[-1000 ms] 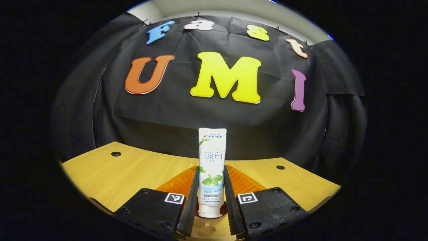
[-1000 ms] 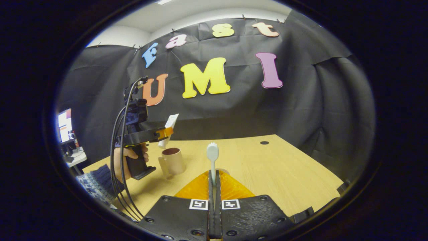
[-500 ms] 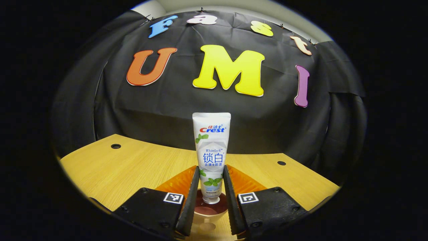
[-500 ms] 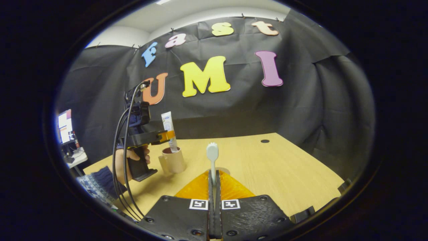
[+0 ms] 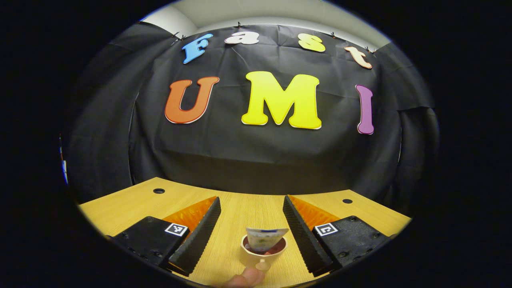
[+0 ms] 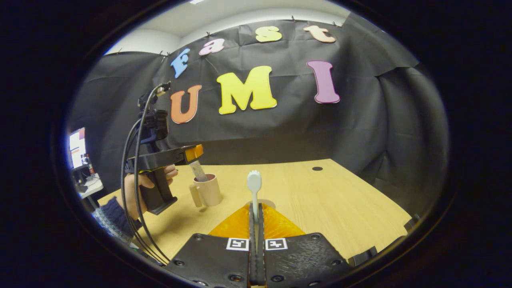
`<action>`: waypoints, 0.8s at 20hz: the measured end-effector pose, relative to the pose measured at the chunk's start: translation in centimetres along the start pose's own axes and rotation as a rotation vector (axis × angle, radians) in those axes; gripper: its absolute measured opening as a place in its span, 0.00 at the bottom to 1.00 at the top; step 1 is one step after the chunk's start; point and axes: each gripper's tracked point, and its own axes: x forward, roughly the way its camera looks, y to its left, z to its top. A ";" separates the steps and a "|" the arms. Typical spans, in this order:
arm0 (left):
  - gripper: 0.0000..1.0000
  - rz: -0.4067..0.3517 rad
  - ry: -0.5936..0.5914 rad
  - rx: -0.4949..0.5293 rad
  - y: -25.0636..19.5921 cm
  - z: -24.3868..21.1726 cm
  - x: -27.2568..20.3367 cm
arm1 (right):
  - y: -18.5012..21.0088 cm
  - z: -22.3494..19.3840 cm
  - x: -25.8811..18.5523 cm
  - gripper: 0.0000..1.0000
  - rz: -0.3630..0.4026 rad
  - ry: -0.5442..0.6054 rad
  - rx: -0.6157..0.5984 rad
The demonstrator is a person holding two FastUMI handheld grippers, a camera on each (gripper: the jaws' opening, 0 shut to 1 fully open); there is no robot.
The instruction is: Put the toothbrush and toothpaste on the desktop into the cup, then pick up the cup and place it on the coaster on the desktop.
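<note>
With its fingers spread wide above the desk, the left gripper (image 5: pixel 251 230) hangs over the cup (image 5: pixel 263 253), where the toothpaste (image 5: pixel 265 240) stands leaning. Pressed together on the toothbrush (image 6: pixel 254 188), the right gripper (image 6: pixel 256 224) holds it upright, near the coaster (image 6: pixel 267 204), apparently waiting its turn.

Nothing legible on the tube (image 5: pixel 265 239) in the cup (image 5: pixel 256 259), lower centre of the left gripper view: print too small and blurred. Equally unreadable left of centre in the right gripper view. Square black-and-white code markers (image 5: pixel 176 229) on the left gripper (image 5: pixel 250 198), lower left and lower right, without letters or digits. Two like ones, side by side, on the right gripper (image 6: pixel 256 206), bottom centre. Screen (image 6: pixel 77 148) at far left too small to read.
</note>
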 end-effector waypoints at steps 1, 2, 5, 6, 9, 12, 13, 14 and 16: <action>0.99 0.006 -0.008 0.005 0.1 0.2 -0.7 | 0.1 0.2 -0.1 0.00 0.002 -0.007 0.001; 0.98 0.008 -0.016 0.015 0.3 0.3 -1.5 | 0.3 0.4 0.0 0.01 0.012 -0.006 0.008; 0.98 0.018 -0.045 0.043 1.1 0.4 -4.1 | 1.9 1.3 1.9 0.00 0.038 0.011 0.032; 0.98 0.013 -0.050 0.050 1.3 0.3 -4.9 | 2.7 1.8 3.1 0.00 0.047 0.013 0.035; 0.98 0.014 -0.030 0.055 2.6 -0.5 -6.4 | 4.6 3.0 6.1 0.00 0.059 0.019 0.030; 0.98 0.014 -0.025 0.060 4.1 -0.7 -7.6 | 7.0 4.1 9.3 0.00 0.061 0.027 0.014; 0.98 0.001 -0.028 0.063 4.2 -0.6 -7.8 | 7.9 4.4 10.3 0.00 0.066 0.030 0.011; 0.98 0.006 -0.043 0.058 4.7 -0.1 -8.1 | 8.9 4.8 11.3 0.00 0.071 0.033 0.005; 0.98 -0.013 -0.050 0.035 4.8 0.4 -8.3 | 10.8 6.2 13.4 0.02 0.072 0.021 -0.003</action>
